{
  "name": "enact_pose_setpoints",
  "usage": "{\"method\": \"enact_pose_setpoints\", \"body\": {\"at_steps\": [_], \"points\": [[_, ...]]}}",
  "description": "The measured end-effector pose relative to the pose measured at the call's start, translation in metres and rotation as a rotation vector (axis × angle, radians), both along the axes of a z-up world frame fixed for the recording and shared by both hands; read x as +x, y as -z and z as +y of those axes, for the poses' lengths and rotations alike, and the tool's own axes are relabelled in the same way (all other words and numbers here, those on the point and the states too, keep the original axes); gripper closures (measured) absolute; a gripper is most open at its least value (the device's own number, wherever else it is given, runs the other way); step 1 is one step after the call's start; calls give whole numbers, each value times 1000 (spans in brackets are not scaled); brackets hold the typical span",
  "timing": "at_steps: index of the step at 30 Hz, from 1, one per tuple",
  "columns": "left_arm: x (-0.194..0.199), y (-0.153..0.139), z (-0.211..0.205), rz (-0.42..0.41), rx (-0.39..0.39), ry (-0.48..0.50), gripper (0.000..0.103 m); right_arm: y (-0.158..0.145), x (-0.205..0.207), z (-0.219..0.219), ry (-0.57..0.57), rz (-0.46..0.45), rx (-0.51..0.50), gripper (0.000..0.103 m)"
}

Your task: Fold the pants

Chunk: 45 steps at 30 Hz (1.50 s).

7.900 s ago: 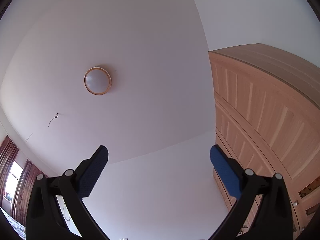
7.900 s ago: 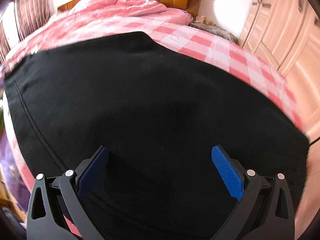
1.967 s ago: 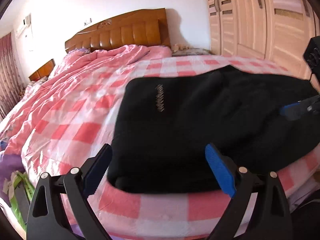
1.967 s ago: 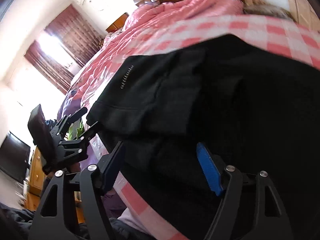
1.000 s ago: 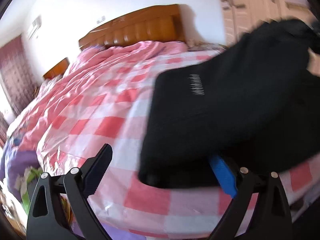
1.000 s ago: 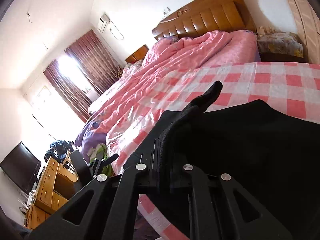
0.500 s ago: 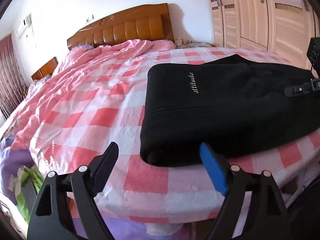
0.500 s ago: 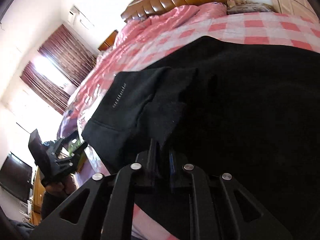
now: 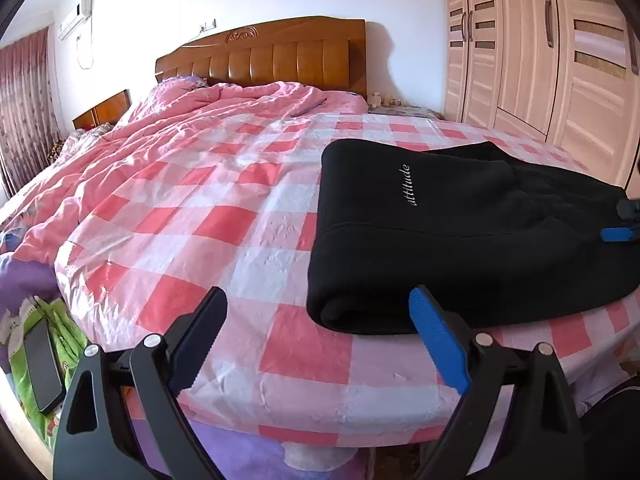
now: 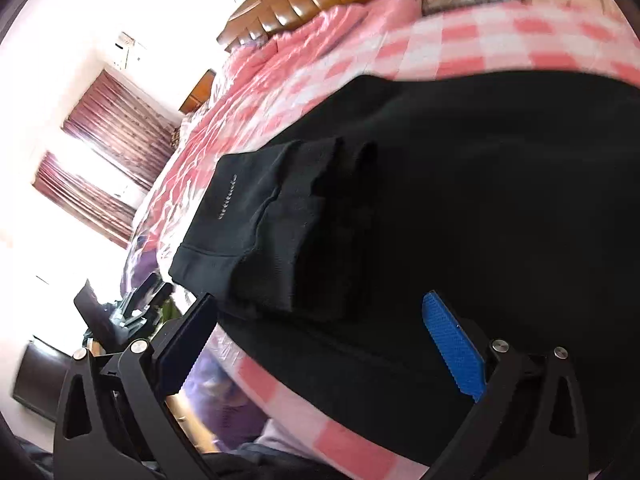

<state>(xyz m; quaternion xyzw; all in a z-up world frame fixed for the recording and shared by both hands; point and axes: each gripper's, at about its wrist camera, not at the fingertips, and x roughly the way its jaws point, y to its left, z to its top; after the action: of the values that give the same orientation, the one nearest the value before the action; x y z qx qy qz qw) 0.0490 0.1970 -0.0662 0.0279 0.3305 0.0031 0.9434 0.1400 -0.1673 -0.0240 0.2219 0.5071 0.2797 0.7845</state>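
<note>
The black pants (image 9: 460, 232) lie folded on the pink checked bed (image 9: 192, 216), near its front right edge, with white lettering on the top layer. My left gripper (image 9: 320, 340) is open and empty, just in front of the folded left end. My right gripper (image 10: 324, 344) is open and empty, close over the pants (image 10: 440, 184), by the cuff end of the top layer. Its blue tip shows at the right edge of the left wrist view (image 9: 618, 234).
A wooden headboard (image 9: 260, 56) stands at the far end of the bed. Wardrobe doors (image 9: 540, 48) line the right wall. A phone (image 9: 42, 368) lies on green items below the bed's left corner. Curtains (image 9: 22, 108) hang at the left.
My right gripper was shut on the pants half a second ago; now it has let go and stands open. The top layer lies flat. My left gripper has drawn back slightly.
</note>
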Motion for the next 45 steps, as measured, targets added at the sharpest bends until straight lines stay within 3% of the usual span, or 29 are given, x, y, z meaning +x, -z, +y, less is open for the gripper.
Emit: {"method": "enact_pose_setpoints", "body": {"at_steps": [3, 7, 8, 9, 12, 14, 22, 27, 29, 31, 32, 33, 35, 37, 43, 45], "points": [[0, 3, 4, 5, 0, -16, 10, 6, 8, 17, -42, -4, -27, 4], [-3, 6, 14, -4, -40, -39, 8, 10, 23, 44, -132, 2, 64, 5], [-3, 6, 15, -4, -48, -40, 8, 11, 27, 50, -149, 7, 82, 18], [-4, 7, 17, 1, -58, -38, 8, 14, 31, 55, -155, 12, 101, 39], [-6, 9, 17, 13, -49, -29, 8, 24, 44, 58, -99, 31, 133, 70], [-10, 8, 14, 24, -46, -10, 8, 19, 45, 51, -70, 19, 157, 78], [6, 19, -21, 62, 15, 30, 7, -66, 45, 70, -91, -207, 105, 81], [31, 14, -11, 44, 32, -85, 7, -104, 33, 65, -92, -330, 82, 83], [40, 12, 7, 37, 17, -195, 6, -99, 24, 54, -70, -342, 63, 83], [41, 12, 26, 31, -144, -194, 6, -72, 12, 38, -46, -297, 39, 83], [42, 14, 28, 34, -168, -198, 6, -58, 6, 34, -42, -272, 24, 83], [42, 14, 24, 35, -147, -197, 6, -40, 2, 29, -34, -238, -1, 83], [43, 21, 7, 46, -33, -187, 6, 2, -2, 21, 5, -168, -45, 83], [43, 24, -2, 54, 16, -198, 7, 18, -7, 11, 25, -168, 0, 84], [45, 16, 4, 64, 6, -219, 6, -4, -13, 13, 7, -240, 15, 84], [45, 18, 10, 72, -54, -232, 6, -4, -8, 17, 6, -246, 2, 84]]}}
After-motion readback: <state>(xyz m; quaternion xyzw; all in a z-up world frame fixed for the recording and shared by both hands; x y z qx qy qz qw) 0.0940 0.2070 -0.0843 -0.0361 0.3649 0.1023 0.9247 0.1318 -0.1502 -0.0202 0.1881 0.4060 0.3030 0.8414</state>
